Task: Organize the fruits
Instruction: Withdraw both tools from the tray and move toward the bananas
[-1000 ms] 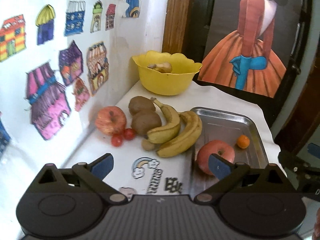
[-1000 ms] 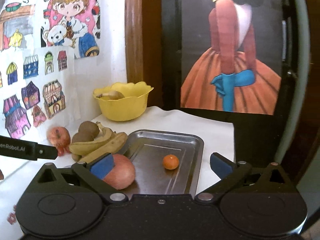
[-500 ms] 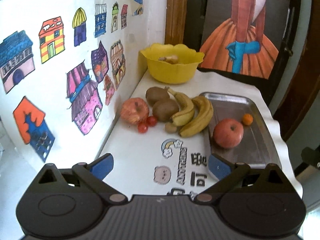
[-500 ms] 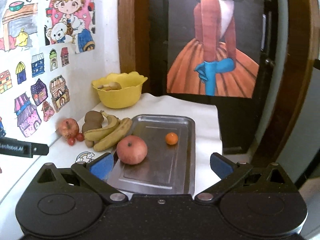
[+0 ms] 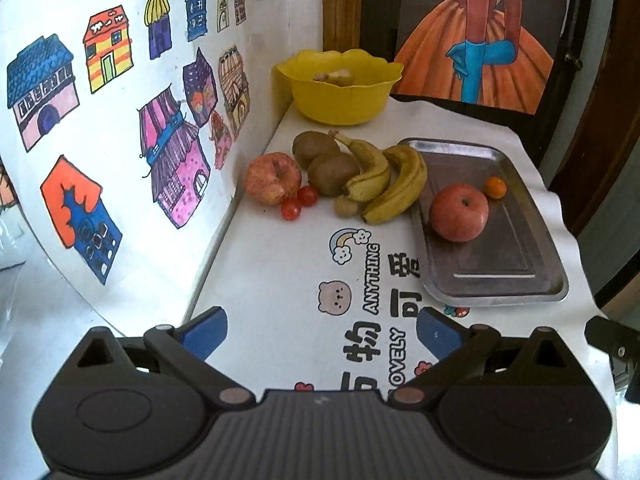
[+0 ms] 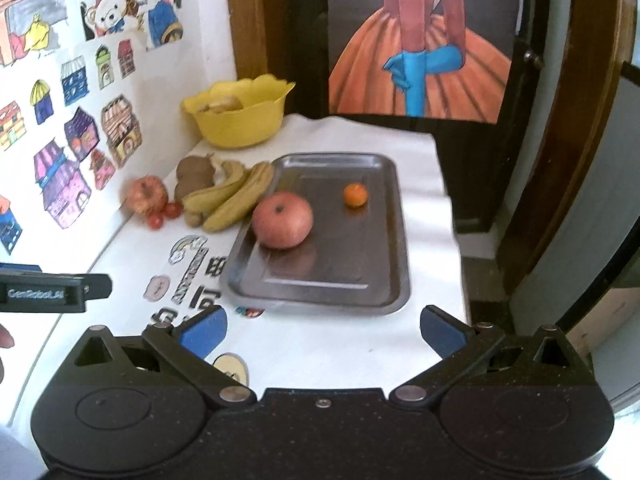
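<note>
Glossy metal tray (image 5: 556,280), smooth yellow plastic bowl (image 5: 340,102), white printed cloth (image 5: 280,272).

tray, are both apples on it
No, only one apple lies on the tray; the other apple sits on the table by the cherry tomatoes.

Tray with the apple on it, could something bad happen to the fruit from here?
Maybe. The apple is round and lies loose on the smooth tray, so a bump could roll it. The tray's far side sits close to the table's edge, so a shove might tip it off. The cherry tomatoes are small and squashy, and a claw could crush them.
</note>
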A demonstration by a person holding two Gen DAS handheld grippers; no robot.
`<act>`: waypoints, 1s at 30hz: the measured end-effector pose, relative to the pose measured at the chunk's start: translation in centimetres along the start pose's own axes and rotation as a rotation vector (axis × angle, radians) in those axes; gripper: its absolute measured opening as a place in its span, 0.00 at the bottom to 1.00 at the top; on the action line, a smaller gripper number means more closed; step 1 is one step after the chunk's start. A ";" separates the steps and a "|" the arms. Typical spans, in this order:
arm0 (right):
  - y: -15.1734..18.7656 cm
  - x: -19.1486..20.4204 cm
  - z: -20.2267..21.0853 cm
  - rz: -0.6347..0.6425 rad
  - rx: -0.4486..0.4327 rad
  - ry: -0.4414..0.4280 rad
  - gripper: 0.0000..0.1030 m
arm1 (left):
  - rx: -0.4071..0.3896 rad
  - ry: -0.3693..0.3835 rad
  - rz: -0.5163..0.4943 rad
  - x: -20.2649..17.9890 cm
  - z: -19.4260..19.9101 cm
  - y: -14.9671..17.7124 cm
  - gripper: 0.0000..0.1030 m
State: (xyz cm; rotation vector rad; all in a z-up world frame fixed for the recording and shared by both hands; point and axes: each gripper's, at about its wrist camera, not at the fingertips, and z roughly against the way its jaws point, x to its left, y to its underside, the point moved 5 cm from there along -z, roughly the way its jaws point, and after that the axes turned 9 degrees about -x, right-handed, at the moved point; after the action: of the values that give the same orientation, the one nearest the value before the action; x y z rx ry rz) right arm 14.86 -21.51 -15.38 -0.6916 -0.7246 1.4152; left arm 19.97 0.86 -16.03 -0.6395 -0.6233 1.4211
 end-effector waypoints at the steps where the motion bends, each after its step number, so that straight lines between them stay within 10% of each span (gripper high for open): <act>1: 0.1 0.2 -0.1 0.000 0.007 -0.005 0.99 | 0.004 -0.003 -0.002 0.0 -0.1 0.1 1.00; 30: -2.9 -2.3 -8.5 0.091 0.101 -0.286 0.99 | 0.102 -0.248 0.142 -2.0 -4.3 -1.6 1.00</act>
State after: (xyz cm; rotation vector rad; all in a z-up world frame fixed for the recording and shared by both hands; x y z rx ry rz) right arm 23.26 -23.85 -18.35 -0.4522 -0.8455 1.6434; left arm 24.05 -1.32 -17.82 -0.4370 -0.7052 1.6696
